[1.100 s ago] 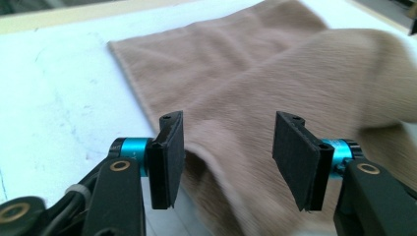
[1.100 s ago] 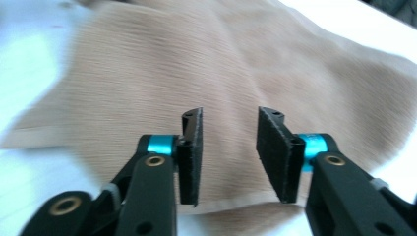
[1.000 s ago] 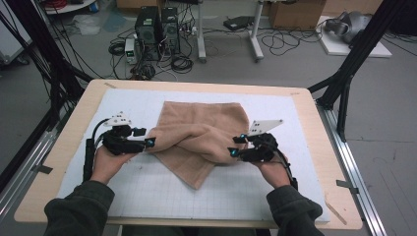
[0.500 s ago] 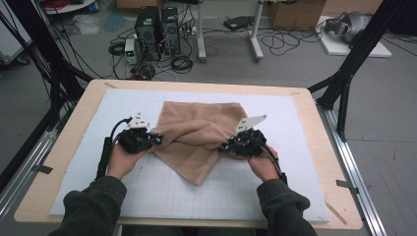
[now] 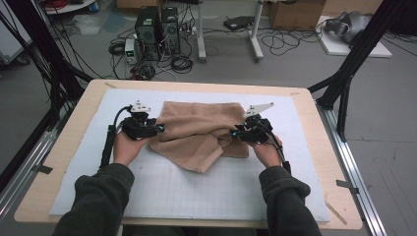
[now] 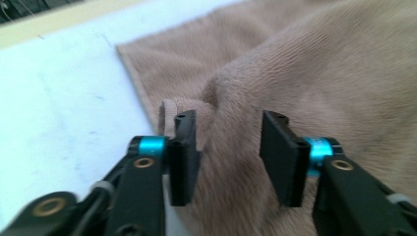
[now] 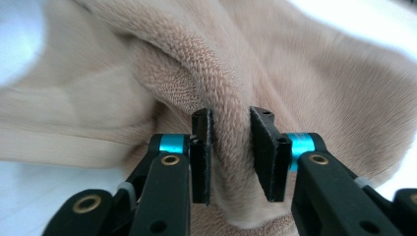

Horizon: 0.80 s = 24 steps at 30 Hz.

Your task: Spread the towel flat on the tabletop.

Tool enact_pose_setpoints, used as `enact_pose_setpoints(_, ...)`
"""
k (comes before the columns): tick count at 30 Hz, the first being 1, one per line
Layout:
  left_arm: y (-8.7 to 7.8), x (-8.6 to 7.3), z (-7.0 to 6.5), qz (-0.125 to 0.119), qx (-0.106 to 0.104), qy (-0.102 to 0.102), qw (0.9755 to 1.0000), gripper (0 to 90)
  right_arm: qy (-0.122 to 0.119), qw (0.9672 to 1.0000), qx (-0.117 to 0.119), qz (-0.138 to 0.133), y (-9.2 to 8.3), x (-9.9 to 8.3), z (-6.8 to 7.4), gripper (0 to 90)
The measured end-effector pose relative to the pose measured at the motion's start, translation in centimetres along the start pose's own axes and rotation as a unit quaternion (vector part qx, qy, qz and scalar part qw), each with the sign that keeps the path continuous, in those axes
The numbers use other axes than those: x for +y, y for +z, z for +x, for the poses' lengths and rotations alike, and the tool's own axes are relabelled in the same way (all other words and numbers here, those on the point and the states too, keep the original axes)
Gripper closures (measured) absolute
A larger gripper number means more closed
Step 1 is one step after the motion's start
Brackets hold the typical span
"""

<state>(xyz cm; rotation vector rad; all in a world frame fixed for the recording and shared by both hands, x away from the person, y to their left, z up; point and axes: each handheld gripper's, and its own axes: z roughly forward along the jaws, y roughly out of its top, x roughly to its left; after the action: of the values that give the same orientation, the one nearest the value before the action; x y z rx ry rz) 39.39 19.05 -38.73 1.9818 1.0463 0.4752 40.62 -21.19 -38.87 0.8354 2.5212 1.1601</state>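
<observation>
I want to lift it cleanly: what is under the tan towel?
The tan towel lies bunched on the white gridded mat, which covers the wooden table. Anything beneath its folds is covered and cannot be seen.

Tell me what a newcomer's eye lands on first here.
A rumpled tan towel lies mid-table on the white gridded mat. The left gripper sits at its left edge and the right gripper at its right. Both have just been opening, with towel between the fingers in the gripper views.
</observation>
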Motion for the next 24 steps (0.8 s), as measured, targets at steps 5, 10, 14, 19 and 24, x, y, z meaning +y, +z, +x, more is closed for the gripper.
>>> enact_pose_setpoints(5,-2.8,-0.8,-1.6,-0.029,-0.022,0.011,0.9993,51.0,-0.017,0.9992,0.017,-0.032,-2.6,-0.3,1.5,61.0)
enact_pose_setpoints(10,-2.8,-2.1,-4.2,-0.022,-0.056,0.016,0.9981,46.4,-0.038,0.9985,0.016,-0.035,-3.7,-1.1,3.0,60.1)
enact_pose_setpoints(14,-1.2,-2.7,-6.9,-0.011,-0.087,0.019,0.9960,42.4,-0.040,0.9985,0.017,-0.032,-3.3,-1.9,3.4,58.2)
enact_pose_setpoints(19,1.2,-2.6,-9.8,0.013,-0.132,0.023,0.9908,43.1,-0.028,0.9986,0.021,-0.039,-3.0,-2.8,3.5,56.1)
enact_pose_setpoints(24,3.8,-3.1,-12.2,0.072,-0.142,0.047,0.9861,45.3,-0.024,0.9984,0.022,-0.047,-3.1,-3.3,3.6,54.9)
